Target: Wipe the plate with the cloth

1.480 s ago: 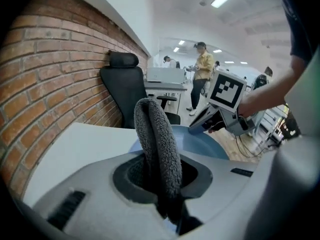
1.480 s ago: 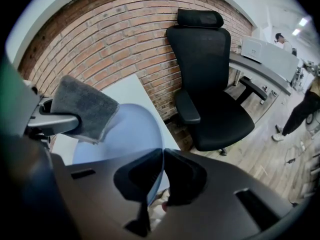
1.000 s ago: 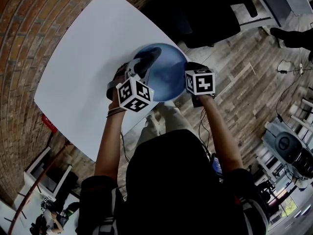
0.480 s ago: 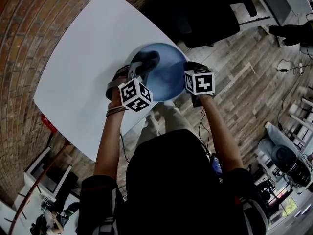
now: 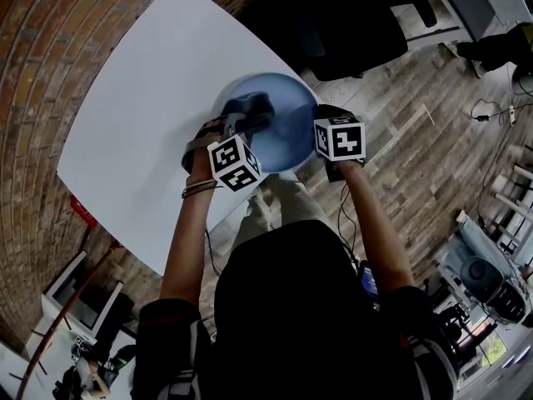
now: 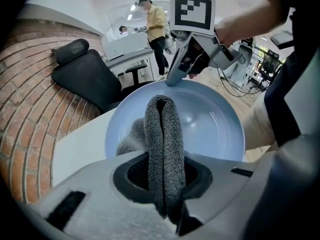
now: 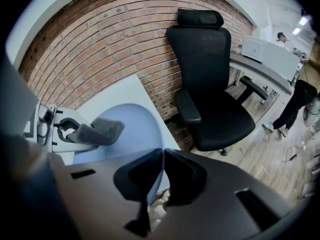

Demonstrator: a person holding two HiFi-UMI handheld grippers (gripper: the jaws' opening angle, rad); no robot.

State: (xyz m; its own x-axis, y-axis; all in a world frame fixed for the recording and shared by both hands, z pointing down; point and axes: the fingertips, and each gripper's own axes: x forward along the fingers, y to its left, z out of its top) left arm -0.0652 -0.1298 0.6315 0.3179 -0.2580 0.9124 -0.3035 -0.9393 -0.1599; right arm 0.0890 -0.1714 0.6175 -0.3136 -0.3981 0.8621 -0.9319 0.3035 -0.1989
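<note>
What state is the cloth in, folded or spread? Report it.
Folded. The cloth is doubled over with a crease down its middle, clamped in the left gripper, its free end over the plate.

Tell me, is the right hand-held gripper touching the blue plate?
Touching. The right gripper view shows the rim of the blue plate pinched between the shut jaws of the right hand-held gripper.

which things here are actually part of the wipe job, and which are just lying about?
In the job: grey cloth in the left gripper; blue plate, rim held by the right gripper.
Lying about: black office chair; white table; brick wall.
</note>
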